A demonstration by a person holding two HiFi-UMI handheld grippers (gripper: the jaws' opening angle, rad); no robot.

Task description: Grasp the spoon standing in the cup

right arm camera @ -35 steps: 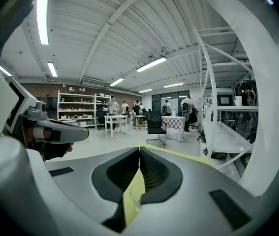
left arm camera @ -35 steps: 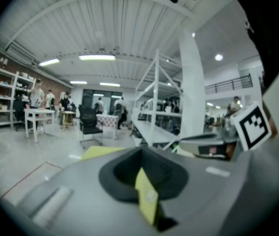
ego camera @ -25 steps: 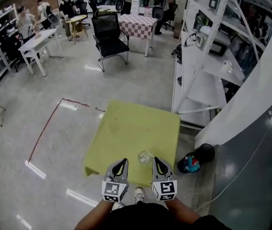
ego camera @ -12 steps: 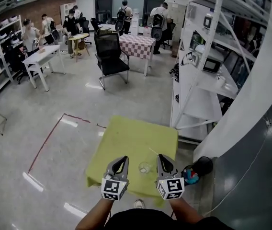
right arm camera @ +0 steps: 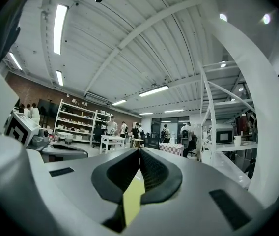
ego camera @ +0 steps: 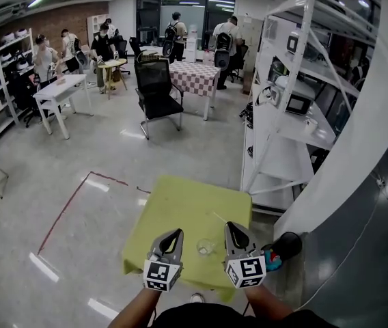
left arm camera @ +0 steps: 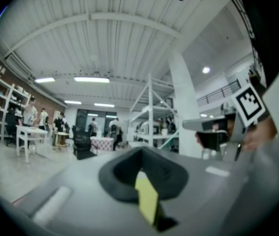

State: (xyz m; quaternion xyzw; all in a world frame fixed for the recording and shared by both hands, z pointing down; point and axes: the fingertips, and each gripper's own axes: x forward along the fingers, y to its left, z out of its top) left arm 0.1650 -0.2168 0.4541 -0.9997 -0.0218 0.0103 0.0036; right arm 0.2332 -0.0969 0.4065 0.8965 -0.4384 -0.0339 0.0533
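A small clear glass cup point(ego camera: 205, 247) stands near the front edge of the yellow-green table point(ego camera: 187, 207). I cannot make out the spoon in it; a thin pale line point(ego camera: 220, 217) shows on the table just beyond the right gripper. My left gripper point(ego camera: 175, 233) hovers left of the cup and my right gripper point(ego camera: 231, 226) hovers right of it, neither touching it. In the left gripper view the left gripper point(left arm camera: 142, 149) has its jaws together with nothing in them. The right gripper point(right arm camera: 139, 150) looks the same in its own view.
A white shelving rack point(ego camera: 283, 115) stands right of the table. A dark bag with blue and red point(ego camera: 281, 247) lies on the floor by the table's right corner. Farther off are a black office chair point(ego camera: 156, 70), a checkered table point(ego camera: 195, 38), white tables and several people.
The head view has tilted upward, so the table and cup sit lower in the picture. Both grippers stay on either side of the cup, still shut.
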